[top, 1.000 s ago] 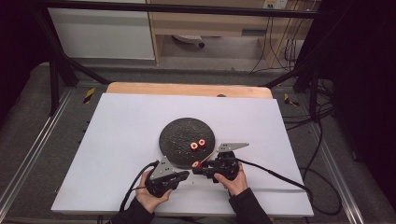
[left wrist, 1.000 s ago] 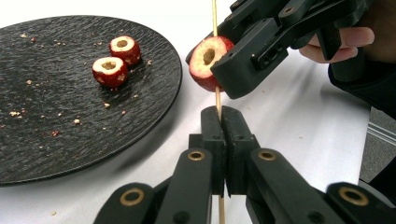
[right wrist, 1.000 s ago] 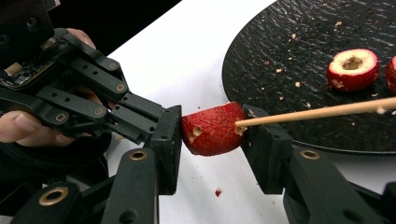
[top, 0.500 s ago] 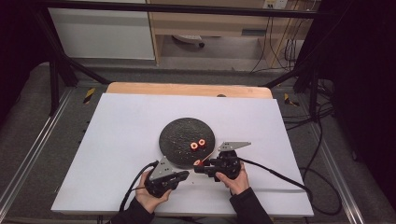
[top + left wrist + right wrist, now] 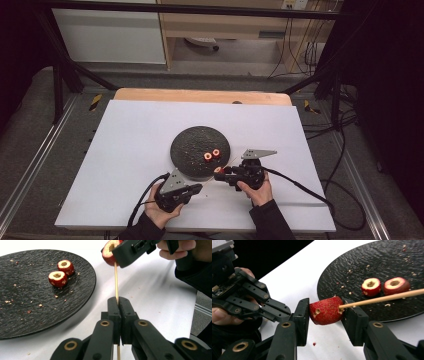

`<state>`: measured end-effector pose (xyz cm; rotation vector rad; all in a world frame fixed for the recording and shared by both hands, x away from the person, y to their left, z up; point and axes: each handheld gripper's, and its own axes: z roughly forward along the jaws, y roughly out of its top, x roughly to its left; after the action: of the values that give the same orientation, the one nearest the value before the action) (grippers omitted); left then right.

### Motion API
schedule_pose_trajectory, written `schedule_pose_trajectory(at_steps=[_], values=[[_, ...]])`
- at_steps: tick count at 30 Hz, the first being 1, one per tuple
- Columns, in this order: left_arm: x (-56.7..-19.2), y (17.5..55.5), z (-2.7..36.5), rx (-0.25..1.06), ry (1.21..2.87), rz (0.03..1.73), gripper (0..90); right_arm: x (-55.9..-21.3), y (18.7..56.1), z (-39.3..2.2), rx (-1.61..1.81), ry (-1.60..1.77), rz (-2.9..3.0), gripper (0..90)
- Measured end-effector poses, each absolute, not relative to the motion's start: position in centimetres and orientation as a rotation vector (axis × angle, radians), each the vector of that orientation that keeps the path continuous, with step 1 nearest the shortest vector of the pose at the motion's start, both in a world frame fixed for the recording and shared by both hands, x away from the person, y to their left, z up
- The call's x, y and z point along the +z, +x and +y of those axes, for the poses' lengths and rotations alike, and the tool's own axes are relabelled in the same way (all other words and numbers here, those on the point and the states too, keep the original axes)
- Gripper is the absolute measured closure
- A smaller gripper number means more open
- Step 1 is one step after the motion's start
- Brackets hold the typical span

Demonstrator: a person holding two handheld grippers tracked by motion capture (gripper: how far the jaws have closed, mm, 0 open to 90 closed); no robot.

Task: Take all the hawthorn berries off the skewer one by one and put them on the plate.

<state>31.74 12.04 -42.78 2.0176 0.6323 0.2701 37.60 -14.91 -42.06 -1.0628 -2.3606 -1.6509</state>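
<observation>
Both hands have drifted slightly rightward. Left hand-held gripper pinches a skewer; right hand-held gripper clamps a fruit at its tip, beside the plate. Pushed off-axis, that skewer might snap or split the fruit.

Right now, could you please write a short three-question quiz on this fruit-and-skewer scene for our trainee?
1. True or false: the left gripper is shut on the skewer.
2. How many cored fruits lie on the black plate?
3. The right gripper holds: A) a fruit, B) the plate, C) nothing.

Key: 1 true. 2 two. 3 A.
</observation>
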Motion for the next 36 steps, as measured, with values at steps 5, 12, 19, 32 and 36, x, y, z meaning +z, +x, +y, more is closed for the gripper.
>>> schedule_pose_trajectory(at_steps=[5,12,19,32,36], values=[[-42.7,31.7,12.0,0.268,2.017,0.628,88.1,-41.8,37.7,-15.5,-1.662,-1.082,-2.362,59.6],[-42.8,31.6,12.0,0.264,2.022,0.622,88.1,-41.6,37.9,-16.6,-1.687,-1.115,-2.353,59.6],[-42.9,31.5,11.9,0.258,2.026,0.615,88.1,-41.3,38.0,-17.8,-1.714,-1.158,-2.344,59.7],[-42.9,31.4,11.8,0.249,2.028,0.605,88.2,-40.9,38.3,-20.3,-1.760,-1.244,-2.326,59.7],[-42.9,31.3,11.8,0.247,2.033,0.603,88.1,-40.8,38.3,-21.0,-1.770,-1.274,-2.324,59.7]])
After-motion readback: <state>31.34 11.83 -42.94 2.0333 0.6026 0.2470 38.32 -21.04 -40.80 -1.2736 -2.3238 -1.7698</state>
